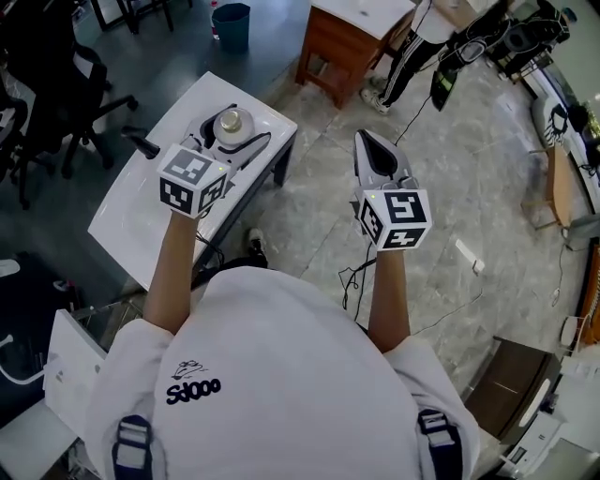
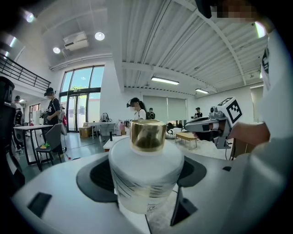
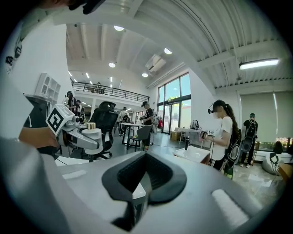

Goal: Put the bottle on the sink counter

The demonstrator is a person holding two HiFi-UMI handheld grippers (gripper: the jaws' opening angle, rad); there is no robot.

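In the head view, the left hand-held gripper (image 1: 234,132) pinches a pale bottle (image 1: 232,123) with a round cap. Beneath the bottle lies a white surface (image 1: 141,211), and a small black fitting (image 1: 142,144) stands on it just left of the bottle. From here I cannot tell whether the bottle's base touches the surface. The right hand-held gripper (image 1: 368,142) is well to the right of the bottle, over the marbled floor (image 1: 469,178), its jaws pressed together on nothing. Far beyond the bottle stand a blue bin (image 1: 231,25) and a wooden cabinet (image 1: 339,45) with a white top.

In the left gripper view, the bottle stands upright and fills the centre. Its gold cap (image 2: 148,135) sits on top of it, and the black pads (image 2: 97,177) touch it on both sides. The other hand-held gripper, with its marker cube (image 2: 232,111), shows to the right of the bottle.

In the right gripper view, the jaws are closed, the dark pads (image 3: 158,176) meeting with nothing between them. The bottle shows small at the left, held in the other hand-held gripper. Far to the right of the bottle, a person (image 3: 225,135) wearing a headset stands beside a white basin top (image 3: 197,154).
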